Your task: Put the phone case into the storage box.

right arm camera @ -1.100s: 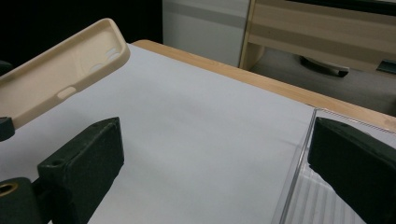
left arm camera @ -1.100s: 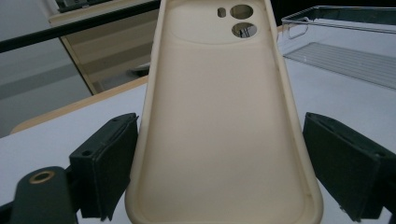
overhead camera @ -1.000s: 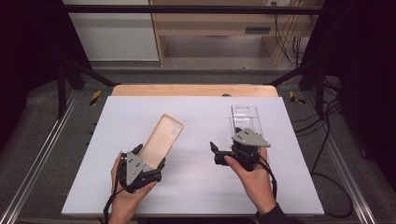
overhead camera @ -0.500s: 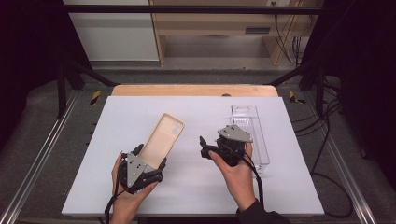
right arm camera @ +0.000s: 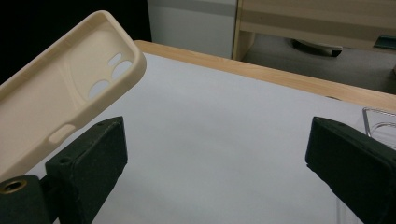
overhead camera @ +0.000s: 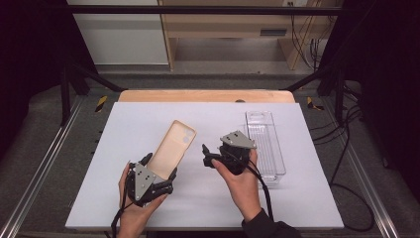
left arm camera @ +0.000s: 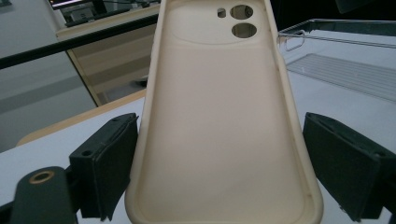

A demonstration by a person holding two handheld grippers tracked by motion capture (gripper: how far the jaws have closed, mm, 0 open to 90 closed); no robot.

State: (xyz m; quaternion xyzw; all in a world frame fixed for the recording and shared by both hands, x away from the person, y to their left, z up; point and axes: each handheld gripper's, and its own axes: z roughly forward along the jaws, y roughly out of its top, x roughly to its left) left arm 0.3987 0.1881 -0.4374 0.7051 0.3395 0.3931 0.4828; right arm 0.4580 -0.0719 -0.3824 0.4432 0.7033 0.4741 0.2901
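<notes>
A beige phone case [overhead camera: 171, 148] is held tilted up off the white table [overhead camera: 124, 129], inner side up, camera holes at its far end. My left gripper [overhead camera: 159, 167] is shut on its near end. In the left gripper view the case [left arm camera: 219, 116] lies between both black jaws, which touch its sides. My right gripper [overhead camera: 206, 155] stands open just right of the case and points left toward it, with nothing between its jaws. The right gripper view has the case [right arm camera: 51, 98] at upper left, beyond its left jaw.
A clear plastic tray [overhead camera: 259, 115] lies lengthwise on the right part of the table, just behind my right hand; its rim [left arm camera: 336, 35] and corner [right arm camera: 378, 122] appear in the gripper views. A wooden strip [overhead camera: 205, 95] runs along the table's far edge.
My right gripper has moved left from over the clear tray toward the phone case. The left gripper and the case have stayed in place.
</notes>
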